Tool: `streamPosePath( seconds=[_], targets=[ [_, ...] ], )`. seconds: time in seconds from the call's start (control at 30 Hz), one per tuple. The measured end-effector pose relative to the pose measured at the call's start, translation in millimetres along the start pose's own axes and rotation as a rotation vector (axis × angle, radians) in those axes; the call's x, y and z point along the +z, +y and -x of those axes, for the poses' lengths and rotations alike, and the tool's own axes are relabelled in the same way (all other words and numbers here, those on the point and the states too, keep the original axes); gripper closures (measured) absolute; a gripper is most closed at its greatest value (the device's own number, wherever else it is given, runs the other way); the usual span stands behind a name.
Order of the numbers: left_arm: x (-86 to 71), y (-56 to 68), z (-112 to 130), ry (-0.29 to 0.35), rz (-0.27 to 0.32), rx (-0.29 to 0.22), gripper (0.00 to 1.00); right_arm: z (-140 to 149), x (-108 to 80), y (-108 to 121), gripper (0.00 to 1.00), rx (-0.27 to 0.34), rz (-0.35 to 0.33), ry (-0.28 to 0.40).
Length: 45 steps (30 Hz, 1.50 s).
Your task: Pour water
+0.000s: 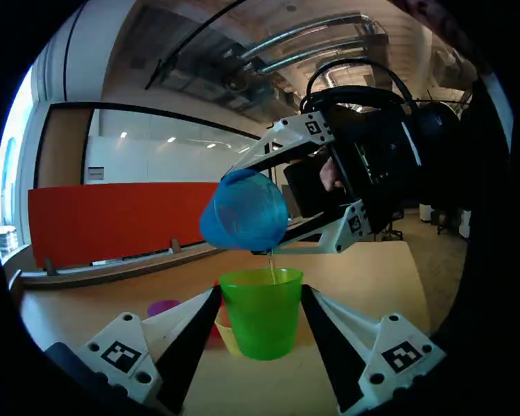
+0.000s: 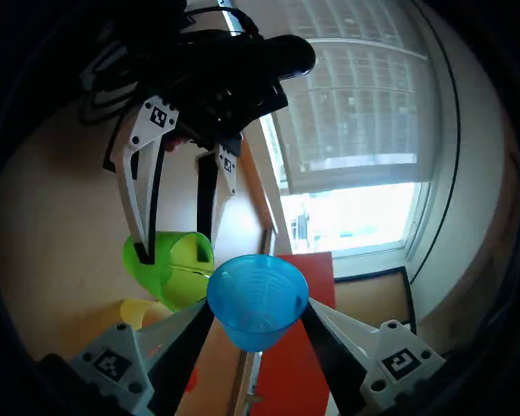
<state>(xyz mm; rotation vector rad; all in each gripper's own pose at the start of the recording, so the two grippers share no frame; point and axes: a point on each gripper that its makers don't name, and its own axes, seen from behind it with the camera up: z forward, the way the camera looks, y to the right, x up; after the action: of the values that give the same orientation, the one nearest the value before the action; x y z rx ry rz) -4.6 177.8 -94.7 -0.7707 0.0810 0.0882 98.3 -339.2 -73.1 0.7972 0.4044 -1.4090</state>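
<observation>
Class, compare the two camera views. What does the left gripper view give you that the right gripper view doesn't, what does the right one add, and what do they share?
Left gripper view's own: a thin stream falling from the tilted blue cup into the green cup, a purple cup behind, and ceiling pipes.
Right gripper view's own: a bright window with blinds and a look straight into the blue cup's mouth.
Shared: both cups, a yellow cup, the left gripper clamped on the green cup, the right gripper clamped on the blue one.
</observation>
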Motion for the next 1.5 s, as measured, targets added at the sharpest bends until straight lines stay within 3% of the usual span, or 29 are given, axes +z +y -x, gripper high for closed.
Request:
streamPosePath(
  seconds=[1.5],
  targets=[
    [0.9,-1.1,0.8,0.004,-0.002,-0.009,0.16,-4.3,0.9,-4.4,0.11,-0.063,0.001,-0.003]
  ],
)
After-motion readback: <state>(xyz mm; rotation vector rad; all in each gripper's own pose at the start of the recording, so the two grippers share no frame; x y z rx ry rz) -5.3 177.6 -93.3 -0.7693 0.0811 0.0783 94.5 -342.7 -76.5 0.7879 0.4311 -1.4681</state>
